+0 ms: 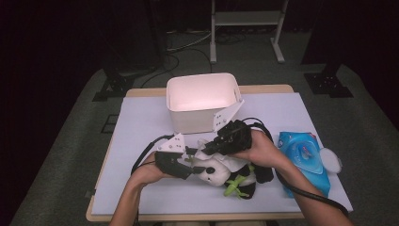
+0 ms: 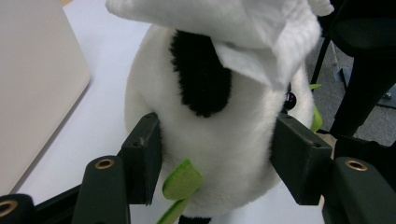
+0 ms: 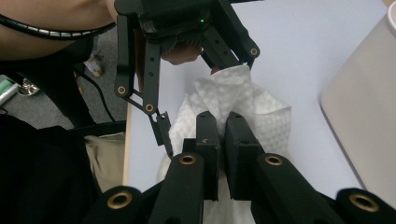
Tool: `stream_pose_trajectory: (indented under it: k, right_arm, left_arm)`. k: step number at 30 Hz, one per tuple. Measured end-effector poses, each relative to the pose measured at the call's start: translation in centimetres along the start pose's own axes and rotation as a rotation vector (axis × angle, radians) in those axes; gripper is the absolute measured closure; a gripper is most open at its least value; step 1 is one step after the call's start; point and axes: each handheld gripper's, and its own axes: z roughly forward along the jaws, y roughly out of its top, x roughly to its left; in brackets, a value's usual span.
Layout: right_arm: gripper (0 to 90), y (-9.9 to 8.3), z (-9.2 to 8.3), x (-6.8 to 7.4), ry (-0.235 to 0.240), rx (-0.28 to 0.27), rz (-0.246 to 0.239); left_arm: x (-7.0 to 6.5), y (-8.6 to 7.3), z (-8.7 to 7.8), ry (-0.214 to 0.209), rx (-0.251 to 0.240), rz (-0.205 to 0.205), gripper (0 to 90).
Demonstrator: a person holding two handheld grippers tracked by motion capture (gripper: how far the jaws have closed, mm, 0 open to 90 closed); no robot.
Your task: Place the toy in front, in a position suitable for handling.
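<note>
While the left hand-held gripper (image 2: 215, 158) clamps the plush panda (image 2: 210, 140) steady, the right hand-held gripper (image 3: 223, 126), pinching the wipe (image 3: 233, 98), should rub gently toward twelve o'clock.

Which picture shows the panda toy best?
The left gripper view. There the panda toy is close up, white fur with a black patch, clamped between the left gripper's jaws. The high view shows the panda small and lying on the table. In the right gripper view a white wipe covers it.
</note>
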Motion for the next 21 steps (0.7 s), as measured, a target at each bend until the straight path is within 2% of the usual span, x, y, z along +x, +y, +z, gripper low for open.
stream_pose_trajectory:
  k: [4,12,18,21]
  right_arm:
    - [84.2,-0.7,-0.8,-0.2,-0.022,0.007,0.011]
    - [84.2,-3.6,-2.3,-0.4,-0.027,-0.012,0.060]
    - [84.1,-3.0,-1.9,0.1,-0.018,-0.012,0.036]
    - [84.1,-2.4,-1.1,0.2,0.006,-0.014,0.019]
  left_arm:
    - [0.1,-0.1,0.0,-0.003,-0.002,-0.008,38.5]
    - [0.1,-0.1,0.0,-0.005,-0.003,-0.009,38.6]
    - [0.0,0.0,0.0,-0.003,0.004,-0.007,39.1]
    - [0.0,-0.1,0.1,-0.004,0.007,-0.011,39.0]
